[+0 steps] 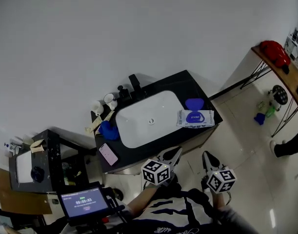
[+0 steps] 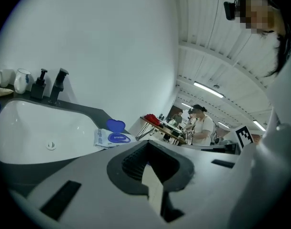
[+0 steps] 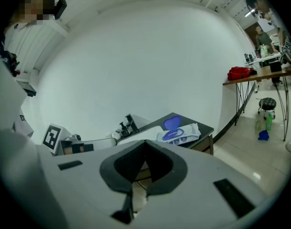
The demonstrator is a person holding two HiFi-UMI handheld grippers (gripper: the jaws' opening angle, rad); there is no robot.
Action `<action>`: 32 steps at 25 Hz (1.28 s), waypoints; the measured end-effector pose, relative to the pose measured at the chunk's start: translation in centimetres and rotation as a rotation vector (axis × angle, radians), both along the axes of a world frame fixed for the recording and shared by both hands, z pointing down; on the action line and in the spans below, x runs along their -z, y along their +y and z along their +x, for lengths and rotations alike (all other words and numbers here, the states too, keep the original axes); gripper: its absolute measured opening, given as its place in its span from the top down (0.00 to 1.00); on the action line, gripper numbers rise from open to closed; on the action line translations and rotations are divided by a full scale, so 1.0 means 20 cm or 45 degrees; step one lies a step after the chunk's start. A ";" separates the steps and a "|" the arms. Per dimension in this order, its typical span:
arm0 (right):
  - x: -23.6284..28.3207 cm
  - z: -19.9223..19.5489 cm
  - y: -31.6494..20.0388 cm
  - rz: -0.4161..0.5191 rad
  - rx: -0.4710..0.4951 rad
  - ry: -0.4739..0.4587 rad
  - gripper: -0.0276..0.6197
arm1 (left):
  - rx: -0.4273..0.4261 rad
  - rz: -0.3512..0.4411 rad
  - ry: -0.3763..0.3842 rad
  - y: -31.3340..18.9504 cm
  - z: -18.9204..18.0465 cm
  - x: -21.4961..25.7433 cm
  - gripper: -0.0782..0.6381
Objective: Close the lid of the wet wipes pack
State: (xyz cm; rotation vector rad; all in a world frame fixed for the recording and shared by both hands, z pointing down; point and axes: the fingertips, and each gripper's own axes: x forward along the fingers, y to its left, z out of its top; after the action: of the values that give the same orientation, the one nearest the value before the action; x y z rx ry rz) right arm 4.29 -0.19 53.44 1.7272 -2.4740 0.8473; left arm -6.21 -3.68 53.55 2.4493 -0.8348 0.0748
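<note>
The wet wipes pack was a flat, soft white pouch with blue print, lying on the right end of the glossy black bench, just right of the smooth white basin. Its lid, a rounded blue plastic flap, stood open on the pack's far side. I held both tools short of the bench's near edge, apart from the pack. The left gripper had its grey fingers brought together at the tips, the ribbed dark pads leaving only a hollow between them, with nothing in it. The right gripper was the same: fingers meeting at the tips, only a thin slit behind the hollow, and empty. At the far left of the bench stood a black faucet, a dark pump bottle and white cups. A crumpled blue thing sat left of the basin and a pink phone lay at the near left corner. Far right, a wooden table on thin legs carried a red bundle. Nothing lay between the grippers and the pack.
</note>
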 end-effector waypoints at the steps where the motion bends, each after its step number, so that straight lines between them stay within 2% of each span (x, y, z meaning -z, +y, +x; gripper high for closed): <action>1: 0.00 -0.01 -0.04 -0.006 0.002 0.007 0.96 | -0.001 -0.008 -0.002 -0.05 0.00 -0.01 0.89; 7: -0.04 0.00 -0.20 -0.060 0.016 0.032 0.96 | -0.036 -0.068 0.003 -0.20 0.05 -0.07 0.89; 12: -0.07 0.04 -0.38 -0.082 0.066 0.039 0.96 | -0.007 -0.109 -0.012 -0.34 0.08 -0.14 0.89; 21: -0.15 0.15 -0.86 -0.113 0.293 0.055 0.96 | 0.194 -0.178 -0.082 -0.72 0.13 -0.30 0.89; 26: -0.21 0.21 -1.12 -0.142 0.419 0.053 0.96 | 0.292 -0.267 -0.117 -0.87 0.18 -0.41 0.89; 32: -0.30 0.28 -1.32 -0.237 0.496 0.070 0.96 | 0.366 -0.372 -0.118 -0.98 0.21 -0.49 0.89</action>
State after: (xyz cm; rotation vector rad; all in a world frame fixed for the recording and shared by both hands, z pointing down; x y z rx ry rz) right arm 9.98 -26.60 59.40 1.1415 -2.4783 0.9342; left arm -1.99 -23.26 63.28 2.0478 -1.1236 0.1909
